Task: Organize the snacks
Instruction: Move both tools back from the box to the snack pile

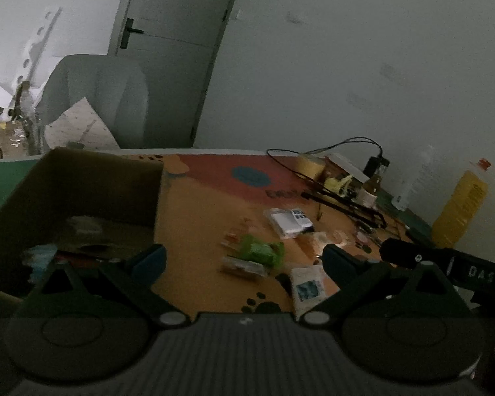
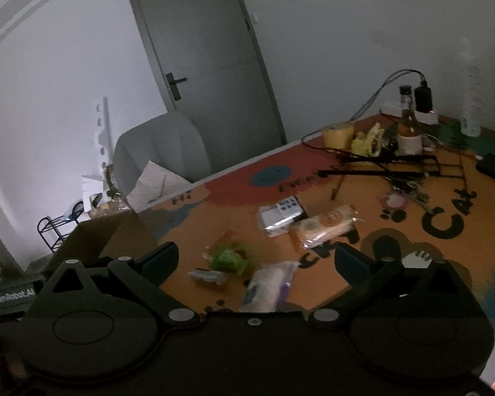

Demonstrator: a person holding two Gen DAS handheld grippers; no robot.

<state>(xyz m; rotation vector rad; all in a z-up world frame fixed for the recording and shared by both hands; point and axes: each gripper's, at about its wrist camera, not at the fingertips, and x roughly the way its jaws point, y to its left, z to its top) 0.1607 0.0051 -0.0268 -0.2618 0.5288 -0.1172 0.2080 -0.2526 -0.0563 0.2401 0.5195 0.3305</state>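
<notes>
Left gripper [image 1: 244, 259]: fingers [image 1: 151, 257] spread wide, released, nothing between them. Right gripper [image 2: 255, 259]: fingers [image 2: 353, 260] likewise spread wide and empty. Both hang above the bench [image 2: 330, 283], which carries an orange and red printed mat.

Reference landmark: the green snack packet [image 2: 229, 257], lying on the mat near the middle of the loose snacks.

Nearest items:
- A white pouch with a blue label [image 2: 269, 285] lies nearer than the green snack packet, to its right, directly below the gap of the right gripper.
- A clear-wrapped bar [image 2: 206, 277] lies just beside the green snack packet, at its near left edge. Contact cannot be confirmed.

Further items:
- A long biscuit pack [image 2: 326, 226] lies beyond and to the right of the green snack packet, apart from it.
- A silver-white pack with a dark label [image 2: 282, 216] lies beyond the green snack packet, just beside the far left end of the biscuit pack.

Container:
- An open cardboard box [image 1: 92, 178] stands to the left of the green snack packet, at the bench edge. In the left wrist view it already holds several items; they are too dark to identify.

Far zone:
- Beyond the green snack packet, toward the wall, stand a roll of tape [image 2: 338, 133], a small brown bottle [image 2: 409, 128], black cables and a yellow bottle [image 1: 460, 203].
- A grey door [image 2: 208, 66] is visible beyond the bench.
</notes>
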